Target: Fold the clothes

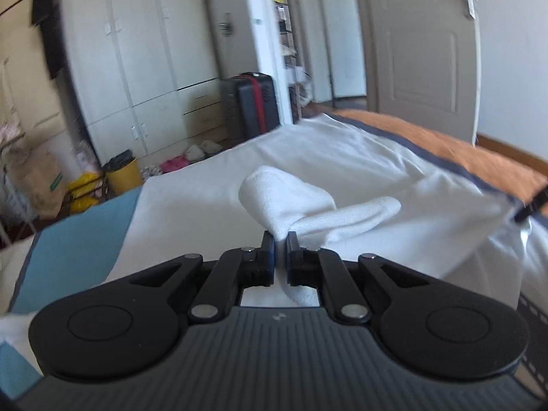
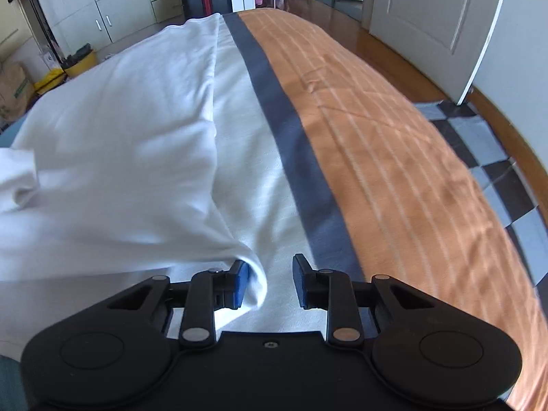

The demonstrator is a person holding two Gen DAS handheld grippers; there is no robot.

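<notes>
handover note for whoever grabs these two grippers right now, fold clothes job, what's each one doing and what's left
Left gripper: shut on a bunched corner of the white garment, lifted a little above the bed.
Right gripper: open, low over the bed; the garment's near edge lies against its left finger but is not clamped.
Garment: spread on the white part of the bedcover, beside the dark stripe and the orange part.
Done: one corner picked up. No finished fold shows.
Left: probably close the right gripper on the near edge, then carry both held points across to make the fold and smooth it.
</notes>
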